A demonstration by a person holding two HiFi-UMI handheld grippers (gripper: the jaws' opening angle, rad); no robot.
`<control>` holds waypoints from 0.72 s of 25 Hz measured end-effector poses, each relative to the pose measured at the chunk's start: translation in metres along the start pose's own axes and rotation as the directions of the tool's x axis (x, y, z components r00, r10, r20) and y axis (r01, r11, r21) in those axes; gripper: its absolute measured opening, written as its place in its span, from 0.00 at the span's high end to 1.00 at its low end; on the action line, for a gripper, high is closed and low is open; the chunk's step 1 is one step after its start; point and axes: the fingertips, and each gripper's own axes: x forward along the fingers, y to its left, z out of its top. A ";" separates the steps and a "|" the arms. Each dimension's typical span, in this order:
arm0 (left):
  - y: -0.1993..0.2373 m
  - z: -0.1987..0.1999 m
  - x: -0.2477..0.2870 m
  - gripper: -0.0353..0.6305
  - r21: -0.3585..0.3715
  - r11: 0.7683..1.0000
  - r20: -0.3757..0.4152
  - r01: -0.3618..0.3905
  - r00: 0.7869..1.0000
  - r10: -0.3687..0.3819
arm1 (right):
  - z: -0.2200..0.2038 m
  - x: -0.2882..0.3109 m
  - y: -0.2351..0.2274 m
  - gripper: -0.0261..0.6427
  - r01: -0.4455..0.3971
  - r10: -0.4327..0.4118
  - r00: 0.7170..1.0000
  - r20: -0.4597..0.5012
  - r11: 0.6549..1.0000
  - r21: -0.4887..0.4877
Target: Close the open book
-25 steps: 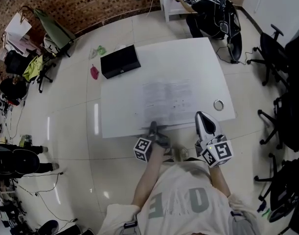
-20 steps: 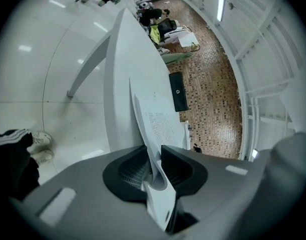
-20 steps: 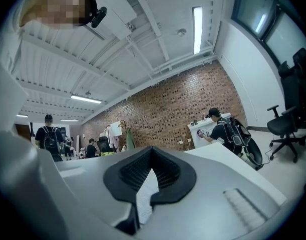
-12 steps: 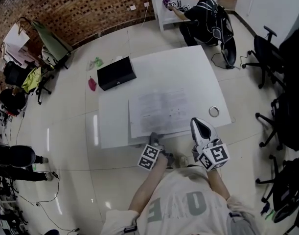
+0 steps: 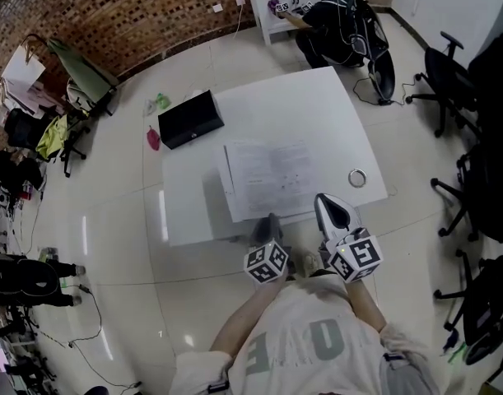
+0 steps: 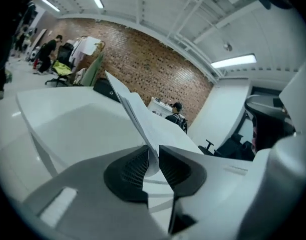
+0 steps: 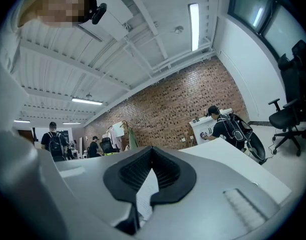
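Down at the near edge of the white table (image 5: 317, 109), at 6 o'clock, both tongs sit side by side. The left gripper (image 6: 153, 152) has just been closing and it's now clamped on the lifted left leaf (image 6: 135, 115) of the book (image 5: 277, 174). You can see the sheet running up from between the ribbed pads (image 6: 134, 167). The right gripper (image 7: 153, 153) has its tips pressed together with nothing pinched that I can make out. A bit of printed page shows through the gap lower down.

The book itself lies open around the middle of the table, near side, with its left part raised off the surface and the right part flat. At 3 o'clock from it, near the table's right edge, there's a small ring (image 5: 356, 178). At about 10 o'clock a black case (image 5: 190, 119) hangs partly over the far left corner. Way out past the table at 1 o'clock, a person (image 5: 329, 25) crouches at a white desk (image 5: 263, 2) by the brick wall (image 5: 136, 11).
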 end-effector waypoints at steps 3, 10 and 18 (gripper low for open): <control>-0.019 -0.009 0.003 0.83 0.094 0.994 -0.038 0.055 0.998 -0.051 | -0.001 -0.005 -0.001 0.95 0.005 -0.005 1.000 0.004 1.000 0.008; -0.041 -0.028 0.010 0.78 0.113 0.984 -0.098 0.138 0.987 -0.127 | 0.005 -0.016 -0.015 0.95 0.051 -0.051 0.998 0.030 0.999 0.019; -0.060 -0.031 0.013 0.82 0.130 0.974 -0.098 0.186 0.980 -0.174 | 0.007 -0.030 -0.033 0.95 0.105 -0.106 0.993 0.049 0.994 0.040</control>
